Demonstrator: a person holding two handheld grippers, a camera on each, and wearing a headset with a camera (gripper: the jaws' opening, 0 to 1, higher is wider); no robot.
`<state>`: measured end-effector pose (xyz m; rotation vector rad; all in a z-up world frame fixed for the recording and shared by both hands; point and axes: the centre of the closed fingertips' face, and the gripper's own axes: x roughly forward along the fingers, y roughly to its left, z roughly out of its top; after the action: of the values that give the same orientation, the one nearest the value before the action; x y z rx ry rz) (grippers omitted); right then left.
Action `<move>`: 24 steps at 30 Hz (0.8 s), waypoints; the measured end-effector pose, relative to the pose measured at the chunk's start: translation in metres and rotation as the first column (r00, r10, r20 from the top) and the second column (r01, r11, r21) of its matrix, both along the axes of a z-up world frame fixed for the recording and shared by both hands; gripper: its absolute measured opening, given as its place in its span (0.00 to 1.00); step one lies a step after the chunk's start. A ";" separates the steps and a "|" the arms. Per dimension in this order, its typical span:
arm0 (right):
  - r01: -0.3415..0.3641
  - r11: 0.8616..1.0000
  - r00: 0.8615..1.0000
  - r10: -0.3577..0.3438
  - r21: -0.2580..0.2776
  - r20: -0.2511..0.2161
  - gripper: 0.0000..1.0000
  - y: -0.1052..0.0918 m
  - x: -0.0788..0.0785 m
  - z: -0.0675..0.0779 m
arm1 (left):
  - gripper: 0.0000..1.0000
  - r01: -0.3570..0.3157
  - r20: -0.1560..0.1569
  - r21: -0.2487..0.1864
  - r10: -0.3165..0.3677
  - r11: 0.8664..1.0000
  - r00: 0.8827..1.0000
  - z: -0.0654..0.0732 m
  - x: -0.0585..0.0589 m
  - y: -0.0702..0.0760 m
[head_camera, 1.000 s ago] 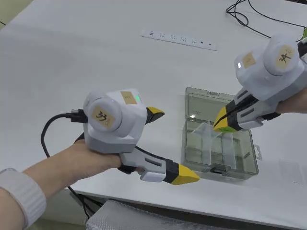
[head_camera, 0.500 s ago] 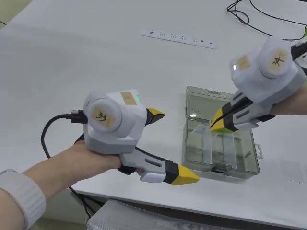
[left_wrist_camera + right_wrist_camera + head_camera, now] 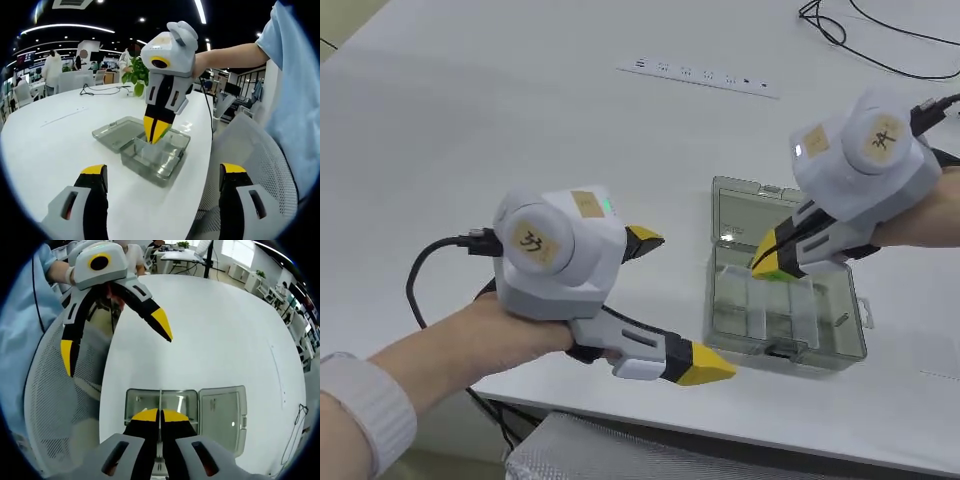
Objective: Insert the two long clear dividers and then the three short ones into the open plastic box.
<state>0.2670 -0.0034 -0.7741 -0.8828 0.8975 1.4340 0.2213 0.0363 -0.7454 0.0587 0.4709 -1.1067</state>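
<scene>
Head view: right gripper [image 3: 765, 268] fingers clench a divider [image 3: 160, 399] in the box [image 3: 820, 358], other dividers [image 3: 790, 312] seated. Seemingly nearly done. The left gripper [image 3: 690, 304] fingers gape, released.

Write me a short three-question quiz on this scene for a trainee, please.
1. True or false: the left gripper has its jaws shut.
2. The right gripper is: A over, B beneath, C far away from the plastic box?
3. Fill in: the right gripper's jaws pinch a clear ____.
Key: 1 false, they are wide open and hold nothing; 2 A; 3 divider.
</scene>
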 end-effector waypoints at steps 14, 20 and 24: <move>-0.001 1.000 1.000 0.001 -0.015 -0.010 0.02 0.004 -0.005 -0.010 | 0.94 0.004 -0.009 0.002 -0.004 1.000 1.000 -0.003 0.000 0.002; 0.001 1.000 1.000 -0.002 -0.029 -0.022 0.02 0.004 -0.002 -0.018 | 0.94 0.005 -0.008 0.004 -0.005 1.000 1.000 -0.003 0.001 0.003; 0.006 0.999 1.000 -0.007 -0.031 -0.029 0.02 0.004 -0.001 -0.020 | 0.94 0.003 -0.009 0.001 -0.003 1.000 1.000 -0.002 0.002 0.004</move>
<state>0.2655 0.0009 -0.7945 -0.8834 0.9459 1.4339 0.2232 0.0399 -0.7477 0.0558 0.4797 -1.1100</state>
